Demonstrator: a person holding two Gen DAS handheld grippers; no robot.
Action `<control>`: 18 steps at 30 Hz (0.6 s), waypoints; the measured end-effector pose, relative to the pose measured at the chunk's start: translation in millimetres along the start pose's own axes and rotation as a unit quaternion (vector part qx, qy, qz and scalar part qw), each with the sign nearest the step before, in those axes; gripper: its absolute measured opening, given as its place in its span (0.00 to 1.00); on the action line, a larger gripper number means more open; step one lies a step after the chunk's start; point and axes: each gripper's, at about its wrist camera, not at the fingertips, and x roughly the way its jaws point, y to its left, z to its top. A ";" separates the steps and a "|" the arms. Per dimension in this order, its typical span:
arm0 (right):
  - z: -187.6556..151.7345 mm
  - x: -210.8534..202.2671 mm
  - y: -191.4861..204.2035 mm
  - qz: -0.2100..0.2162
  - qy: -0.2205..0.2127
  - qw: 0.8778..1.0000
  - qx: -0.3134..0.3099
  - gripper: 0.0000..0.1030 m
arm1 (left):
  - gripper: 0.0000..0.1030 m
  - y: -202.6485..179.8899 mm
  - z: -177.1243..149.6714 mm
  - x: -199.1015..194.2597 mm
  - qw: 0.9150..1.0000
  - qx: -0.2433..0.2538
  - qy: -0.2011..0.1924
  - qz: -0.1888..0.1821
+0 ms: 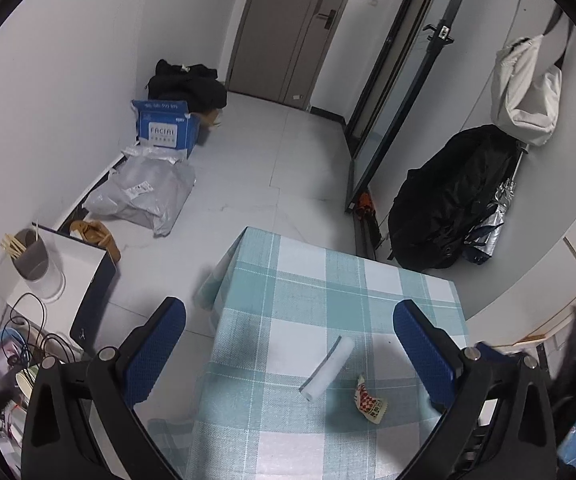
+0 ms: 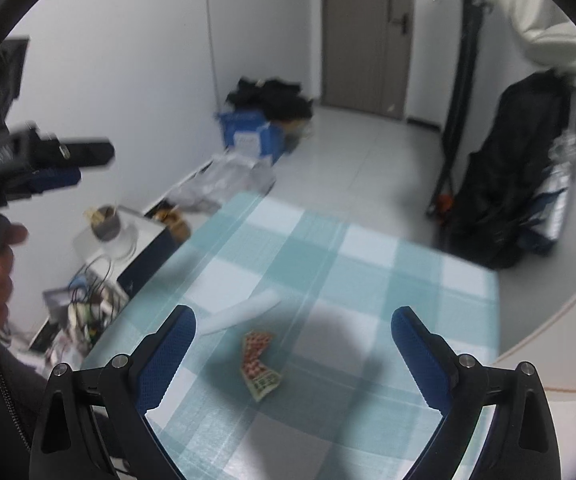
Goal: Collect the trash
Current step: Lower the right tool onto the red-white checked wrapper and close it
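Observation:
A crumpled red-and-white checked wrapper [image 1: 370, 400] lies on the teal plaid tablecloth [image 1: 308, 292], beside a white rolled sheet [image 1: 328, 368]. My left gripper [image 1: 288, 344] is open and empty above the table's near end, with both items between its blue fingers [image 1: 156, 352]. In the right wrist view the wrapper [image 2: 259, 364] and the roll [image 2: 244, 310] lie between the blue fingers [image 2: 420, 360] of my open, empty right gripper [image 2: 293, 354]. The left gripper [image 2: 48, 168] also shows there, held up at the far left.
Left of the table stand a white box [image 1: 76, 264] with a cup of chopsticks [image 1: 28, 256], cables, a grey plastic bag [image 1: 144, 192] and a blue carton [image 1: 166, 130]. A black bag [image 1: 452, 208] and an umbrella lean against the right wall. A door [image 1: 292, 28] is at the back.

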 end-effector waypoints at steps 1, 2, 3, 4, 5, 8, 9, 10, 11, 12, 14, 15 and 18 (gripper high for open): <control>-0.7 8.9 1.5 0.008 0.009 1.000 -0.002 0.96 | 0.99 1.8 0.8 1.6 1.000 -0.003 0.002 0.002; -1.4 17.7 2.6 0.013 0.020 1.000 -0.004 0.96 | 0.99 3.4 1.2 2.8 1.000 -0.007 0.004 0.004; -2.3 25.2 3.7 0.015 0.029 0.999 -0.007 0.96 | 0.99 4.7 1.6 5.2 1.000 -0.010 0.009 0.006; -3.4 31.6 4.1 0.017 0.036 0.999 -0.008 0.96 | 0.99 5.5 2.1 7.8 1.000 -0.012 0.012 0.006; -5.0 39.5 4.8 0.023 0.043 0.999 -0.008 0.96 | 0.99 6.4 2.2 10.5 1.000 -0.013 0.017 0.008; -11.2 62.3 3.5 0.051 0.070 0.996 0.004 0.95 | 0.99 8.5 2.8 20.5 0.999 -0.008 0.034 0.014; -13.2 69.2 2.9 0.058 0.081 0.995 0.011 0.95 | 0.99 8.5 2.3 23.1 0.999 -0.007 0.038 0.017; -15.0 74.8 2.3 0.062 0.089 0.994 0.017 0.95 | 0.99 9.5 1.8 25.5 0.999 -0.006 0.041 0.019; -16.4 81.8 1.7 0.066 0.098 0.993 0.025 0.95 | 0.99 10.3 1.2 28.0 0.999 -0.005 0.044 0.021; -18.4 86.8 1.4 0.068 0.105 0.992 0.029 0.95 | 0.99 10.9 0.8 30.6 0.999 -0.005 0.049 0.024; -22.1 94.4 1.7 0.066 0.113 0.991 0.034 0.94 | 0.99 13.1 -0.6 36.4 0.998 -0.005 0.058 0.031; -23.8 97.1 2.0 0.070 0.117 0.990 0.035 0.91 | 0.99 14.6 -0.8 38.4 0.998 -0.005 0.061 0.033; -26.5 102.4 4.6 0.074 0.123 0.989 0.026 0.81 | 0.99 18.2 -1.0 45.5 0.997 -0.008 0.071 0.040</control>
